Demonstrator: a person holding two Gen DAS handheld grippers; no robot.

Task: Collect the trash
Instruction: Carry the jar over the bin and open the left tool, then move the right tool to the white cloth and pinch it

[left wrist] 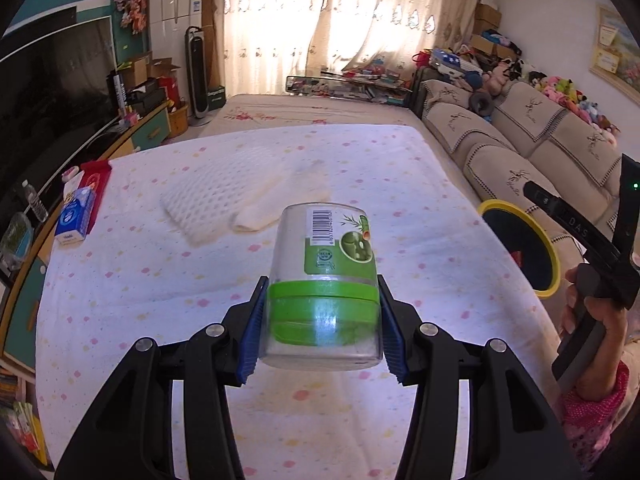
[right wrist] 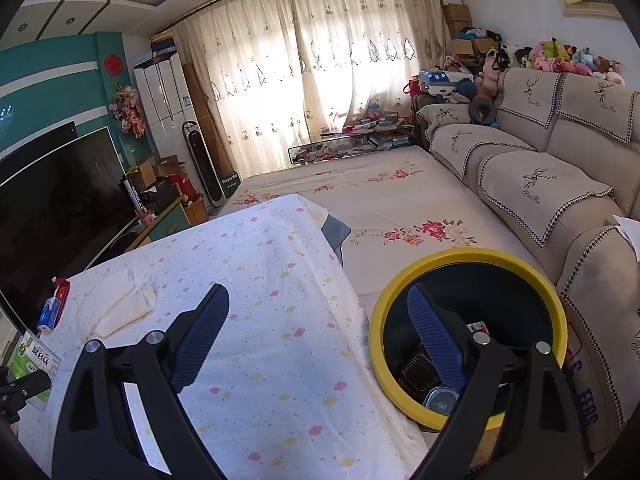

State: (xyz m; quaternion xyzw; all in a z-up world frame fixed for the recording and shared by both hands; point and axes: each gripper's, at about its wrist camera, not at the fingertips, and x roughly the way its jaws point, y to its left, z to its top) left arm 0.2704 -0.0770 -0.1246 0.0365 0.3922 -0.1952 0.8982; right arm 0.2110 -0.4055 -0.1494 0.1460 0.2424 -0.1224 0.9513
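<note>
- The left gripper (left wrist: 320, 320) clamps a clear plastic jar (left wrist: 326, 276) with a green lid, its blue pads (left wrist: 253, 334) pressed against either side at the lid end; the jaws stand about half open around it.
- The jar is carried lid-end toward the camera and clear of the table, its green bamboo-print label and barcode facing up.
- Below it lies a table under a white cloth with pastel cloud print (left wrist: 160, 304).
- On that cloth, beyond the jar, rest a folded white waffle-weave towel (left wrist: 212, 196) and a smaller cream cloth (left wrist: 276, 200) touching it.
- Near the table's far left edge sit a blue tissue pack (left wrist: 74, 216) and a red packet (left wrist: 96, 184), side by side.
- The right gripper (right wrist: 320, 336) hovers with its jaws spread wide and nothing between them; one blue finger (right wrist: 202, 340) hangs over the cloth, the other (right wrist: 434, 340) over the bin's mouth.
- A round bin with a yellow rim (right wrist: 400, 288) stands just beside the table's right edge, between the table and the sofa (right wrist: 540, 184); dark packaging and a small tin-like item lie inside it.
- In the left wrist view the same bin shows at the right, with a hand (left wrist: 592, 312) in a pink dotted sleeve gripping the right tool's handle in front of it.
- Behind, a low bed with a floral sheet (right wrist: 400, 200), lit curtains (right wrist: 320, 60) and a dark television (right wrist: 60, 200) fill the room.
</note>
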